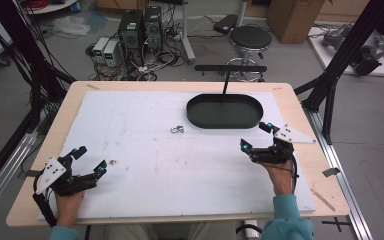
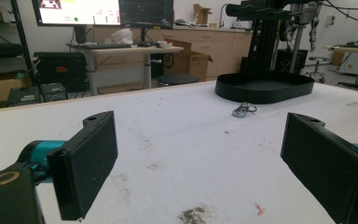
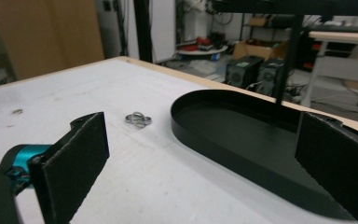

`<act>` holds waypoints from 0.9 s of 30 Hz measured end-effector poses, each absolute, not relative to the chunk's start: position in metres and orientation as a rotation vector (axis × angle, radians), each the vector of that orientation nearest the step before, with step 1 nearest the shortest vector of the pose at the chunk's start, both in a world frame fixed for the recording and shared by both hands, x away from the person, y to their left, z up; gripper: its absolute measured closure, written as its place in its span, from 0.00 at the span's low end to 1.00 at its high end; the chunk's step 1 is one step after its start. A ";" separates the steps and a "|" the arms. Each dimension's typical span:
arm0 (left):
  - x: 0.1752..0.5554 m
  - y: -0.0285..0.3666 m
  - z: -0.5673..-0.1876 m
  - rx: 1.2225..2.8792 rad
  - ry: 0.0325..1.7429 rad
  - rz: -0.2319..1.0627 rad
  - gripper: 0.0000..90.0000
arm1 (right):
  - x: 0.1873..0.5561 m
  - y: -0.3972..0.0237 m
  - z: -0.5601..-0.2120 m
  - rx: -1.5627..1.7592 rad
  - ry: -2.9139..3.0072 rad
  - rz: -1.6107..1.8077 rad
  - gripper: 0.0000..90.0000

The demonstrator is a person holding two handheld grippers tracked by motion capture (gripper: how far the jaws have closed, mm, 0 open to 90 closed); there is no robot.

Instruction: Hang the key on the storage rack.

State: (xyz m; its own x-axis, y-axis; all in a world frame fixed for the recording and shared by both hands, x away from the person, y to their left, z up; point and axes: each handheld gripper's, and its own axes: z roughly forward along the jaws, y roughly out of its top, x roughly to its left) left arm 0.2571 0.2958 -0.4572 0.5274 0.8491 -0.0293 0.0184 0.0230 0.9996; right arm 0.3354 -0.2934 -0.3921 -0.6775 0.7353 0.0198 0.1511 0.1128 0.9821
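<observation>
A small metal clip (image 1: 176, 129) is lying on the white mat (image 1: 145, 170) that is covering the table (image 1: 300, 107), just beside the near left end of a black oval tray (image 1: 225, 111). In the left gripper view the clip (image 2: 243, 109) is sitting ahead, in front of the tray (image 2: 265, 87); in the right gripper view it (image 3: 138, 119) is resting left of the tray's rim (image 3: 200, 135).

The left gripper (image 1: 91, 160) is hovering near the table's front left corner, well apart from the clip, its jaws spread wide and holding nothing. The right gripper (image 1: 256, 136) is hanging near the tray's right end, jaws likewise parted and empty, angled toward the tray and clip.
</observation>
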 end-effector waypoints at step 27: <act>0.259 0.296 -0.457 1.422 0.823 0.756 0.12 | 0.431 -0.171 -0.338 0.612 2.374 1.433 0.03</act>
